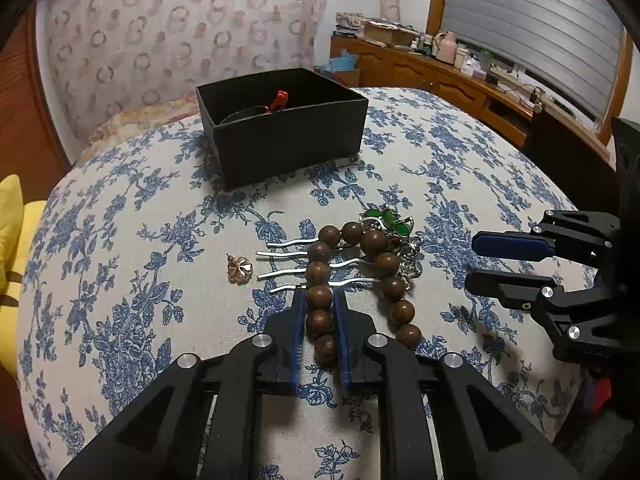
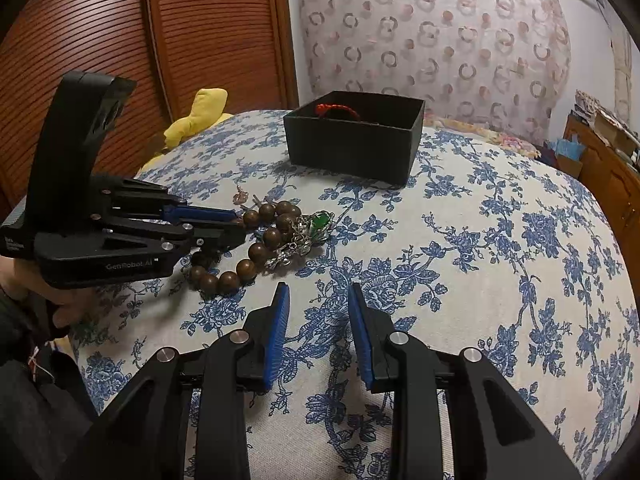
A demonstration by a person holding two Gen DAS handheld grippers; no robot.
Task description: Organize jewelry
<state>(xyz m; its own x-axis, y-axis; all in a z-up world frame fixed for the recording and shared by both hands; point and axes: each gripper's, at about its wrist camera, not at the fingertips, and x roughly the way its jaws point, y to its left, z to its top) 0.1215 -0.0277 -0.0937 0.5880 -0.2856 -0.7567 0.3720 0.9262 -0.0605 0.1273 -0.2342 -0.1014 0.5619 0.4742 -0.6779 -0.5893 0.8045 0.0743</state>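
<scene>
A brown wooden bead bracelet (image 1: 352,276) lies on the blue floral bedspread, over a silver hair comb (image 1: 288,260) and next to a silver piece with green stones (image 1: 390,220). A gold flower earring (image 1: 239,270) lies to the left. My left gripper (image 1: 320,294) is shut on the bracelet's left strand, its pads against the beads. The bracelet (image 2: 256,248) and the green-stone piece (image 2: 316,226) also show in the right wrist view, with the left gripper (image 2: 236,226) on the bracelet. My right gripper (image 2: 318,294) is open and empty above the bedspread. A black box (image 1: 280,128) holds a red cord item (image 1: 278,100).
The black box (image 2: 356,136) stands at the far side of the bed. A yellow plush toy (image 2: 196,118) lies at the bed's far left edge. A wooden sideboard (image 1: 440,76) with clutter runs along the right wall. My right gripper (image 1: 476,262) hovers right of the jewelry.
</scene>
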